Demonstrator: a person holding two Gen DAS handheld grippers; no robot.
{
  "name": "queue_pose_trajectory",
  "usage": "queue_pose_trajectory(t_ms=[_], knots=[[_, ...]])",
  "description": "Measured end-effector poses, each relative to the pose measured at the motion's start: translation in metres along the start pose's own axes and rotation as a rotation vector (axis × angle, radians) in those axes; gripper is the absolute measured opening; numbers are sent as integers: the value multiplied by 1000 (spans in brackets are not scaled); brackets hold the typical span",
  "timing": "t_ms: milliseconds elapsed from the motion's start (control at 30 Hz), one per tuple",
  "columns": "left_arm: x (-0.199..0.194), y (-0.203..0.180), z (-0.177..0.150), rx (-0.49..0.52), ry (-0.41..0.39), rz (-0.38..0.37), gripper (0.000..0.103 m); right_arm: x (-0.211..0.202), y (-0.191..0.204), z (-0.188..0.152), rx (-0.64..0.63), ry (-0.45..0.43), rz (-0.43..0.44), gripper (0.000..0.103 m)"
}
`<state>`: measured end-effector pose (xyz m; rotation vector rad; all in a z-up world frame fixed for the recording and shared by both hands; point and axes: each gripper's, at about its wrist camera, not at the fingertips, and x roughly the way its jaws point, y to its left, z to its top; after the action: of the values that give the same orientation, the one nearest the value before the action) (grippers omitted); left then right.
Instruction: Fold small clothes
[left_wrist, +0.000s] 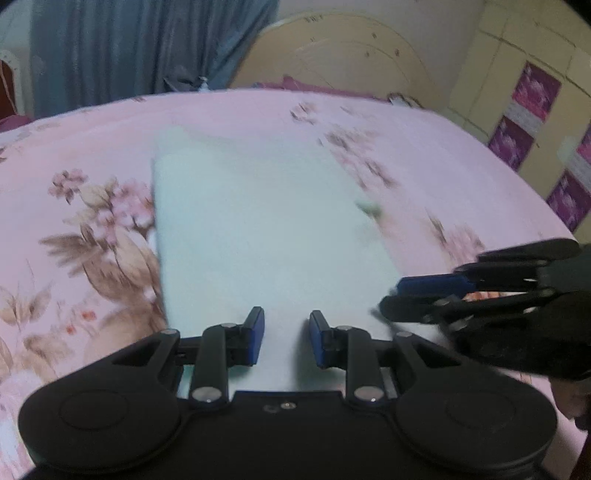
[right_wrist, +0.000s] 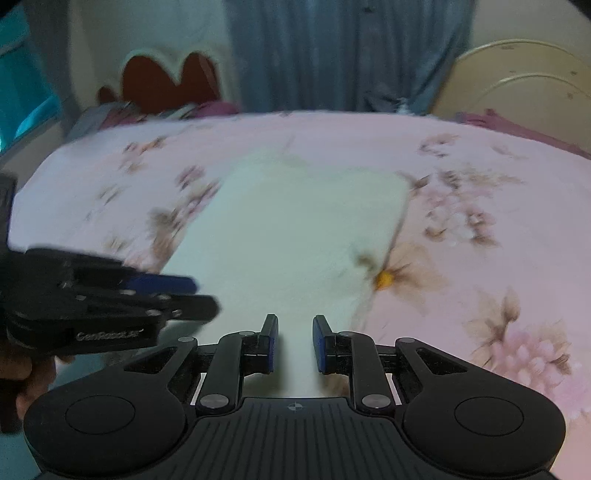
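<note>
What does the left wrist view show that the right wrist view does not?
Only the left wrist view: yellow cupboard doors with purple pictures, and the right tool entering from the right edge.

Only the right wrist view: a red heart-shaped headboard, a turquoise patch at the left edge, and the left tool entering from the left with part of a hand below it.

Both: the pale garment lying flat on the pink floral bedsheet, blue curtains, a cream headboard, and slightly parted fingers with cloth between them.
</note>
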<state>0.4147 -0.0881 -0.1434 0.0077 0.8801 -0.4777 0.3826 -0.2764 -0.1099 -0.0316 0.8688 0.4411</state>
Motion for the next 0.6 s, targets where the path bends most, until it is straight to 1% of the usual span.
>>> queue_pose_trajectory(t_ms=[67, 133, 167, 200, 267, 300, 333, 367, 400, 433, 467, 500, 533, 567, 600], knots=[[-2, -8, -10, 21, 16, -3, 25, 7, 4, -13, -52, 52, -42, 20], [-6, -12, -19, 33, 20, -1, 25, 5, 3, -22, -67, 50, -59, 20], [-8, -13, -21, 33, 22, -4, 28, 3, 1, -24, -64, 55, -66, 20], [-9, -12, -22, 34, 25, -14, 29, 2, -3, -24, -57, 61, -67, 20], [-13, -2, -19, 19, 29, -63, 33, 0, -11, -22, -21, 65, -48, 20], [-18, 9, -15, -29, 10, -76, 37, -4, -14, -21, -4, 51, -49, 20], [-23, 20, -11, -74, -13, -75, 42, -11, -18, -19, 11, 15, -70, 20], [-28, 30, -6, -104, -45, -66, 56, -17, -22, -15, 27, -28, -102, 20], [-32, 39, -1, -119, -78, -35, 74, -19, -27, -10, 43, -55, -112, 20], [-33, 47, 5, -132, -105, 4, 81, -20, -34, -5, 73, -72, -105, 21], [-34, 55, 11, -152, -127, 27, 85, -18, -43, 0, 125, -82, -87, 36], [-31, 64, 17, -183, -136, 28, 86, -15, -55, 5, 193, -92, -60, 51], [-27, 72, 22, -221, -132, 16, 86, -12, -68, 9, 266, -110, -22, 70], [-22, 80, 27, -259, -128, -1, 86, -7, -80, 13, 330, -117, 21, 70], [-17, 88, 30, -292, -122, -21, 83, -2, -89, 17, 377, -113, 42, 70]])
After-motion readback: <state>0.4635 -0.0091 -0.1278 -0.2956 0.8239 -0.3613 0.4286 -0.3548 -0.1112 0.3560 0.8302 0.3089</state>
